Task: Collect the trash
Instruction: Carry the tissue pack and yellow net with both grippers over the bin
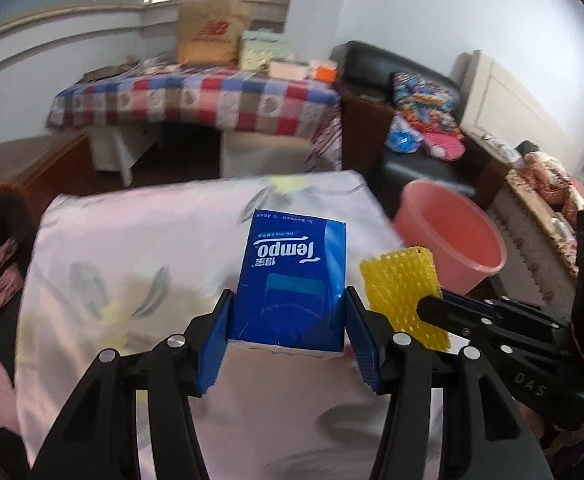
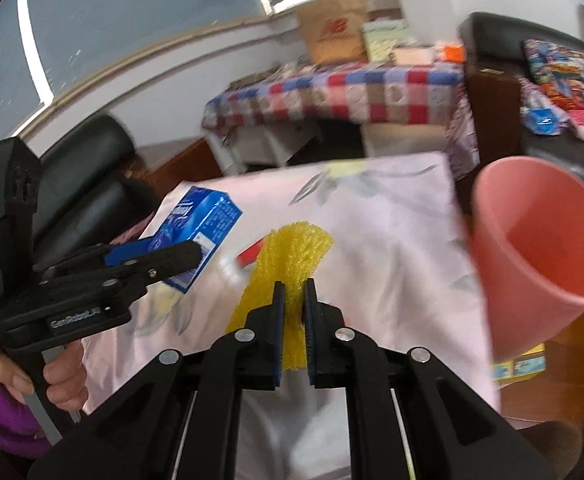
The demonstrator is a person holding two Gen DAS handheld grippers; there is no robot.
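Note:
My left gripper (image 1: 287,312) is shut on a blue Tempo tissue pack (image 1: 294,276) and holds it above the pink flowered tablecloth (image 1: 139,240). The pack also shows in the right wrist view (image 2: 197,226), held in the left gripper (image 2: 195,256). My right gripper (image 2: 292,300) is shut on a yellow foam net (image 2: 287,260) and holds it above the cloth. The net shows in the left wrist view (image 1: 404,292) with the right gripper (image 1: 432,308) on it. A pink plastic bin (image 1: 452,236) stands past the table's right edge, close at the right in the right wrist view (image 2: 540,236).
A small red item (image 2: 251,254) lies on the cloth (image 2: 392,240) behind the net. Beyond stand a table with a checked cloth (image 1: 195,100), a paper bag (image 1: 207,36), and a black sofa (image 1: 420,128) with colourful packets. A black armchair (image 2: 87,184) is at the left.

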